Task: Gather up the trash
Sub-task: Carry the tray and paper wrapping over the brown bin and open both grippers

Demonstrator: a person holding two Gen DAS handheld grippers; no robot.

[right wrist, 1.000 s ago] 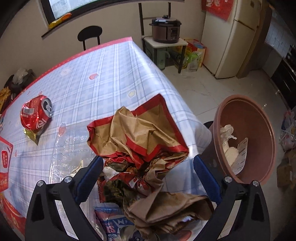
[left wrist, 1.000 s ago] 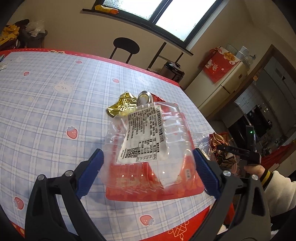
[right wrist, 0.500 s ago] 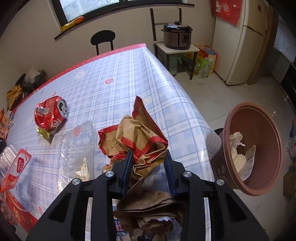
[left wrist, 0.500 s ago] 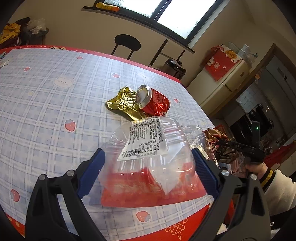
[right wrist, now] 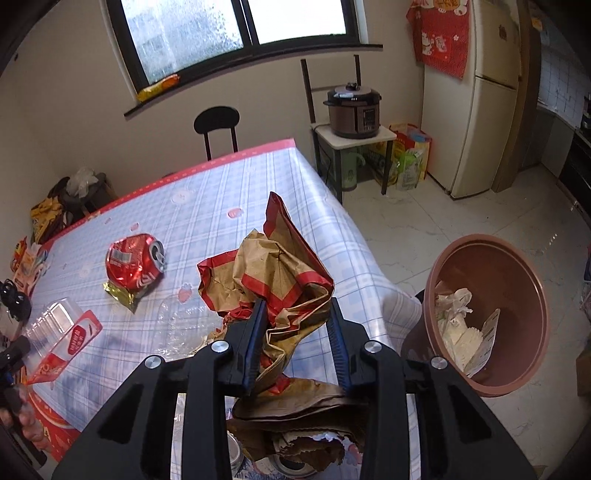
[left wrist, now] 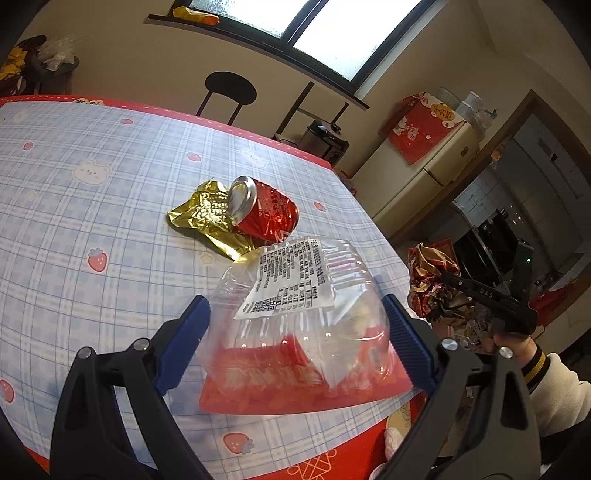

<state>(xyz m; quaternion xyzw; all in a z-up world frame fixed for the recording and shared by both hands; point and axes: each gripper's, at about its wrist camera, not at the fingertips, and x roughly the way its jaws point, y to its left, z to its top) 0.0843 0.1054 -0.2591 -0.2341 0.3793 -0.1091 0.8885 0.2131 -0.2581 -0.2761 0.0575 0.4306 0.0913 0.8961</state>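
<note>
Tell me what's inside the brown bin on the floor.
The bin holds crumpled white paper and a flat card or packet leaning against its wall. Its bottom, beneath them, is hidden.

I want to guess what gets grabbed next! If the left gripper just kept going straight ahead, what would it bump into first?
The left gripper would probably meet the clear plastic container first; it sits right between the open fingers. Farther along that line lie the crushed red can and gold wrapper.

Daylight from the window (right wrist: 240,33) — blown out white; sheen on the worktop (right wrist: 221,206); fisheye edges bend, corners black.
</note>
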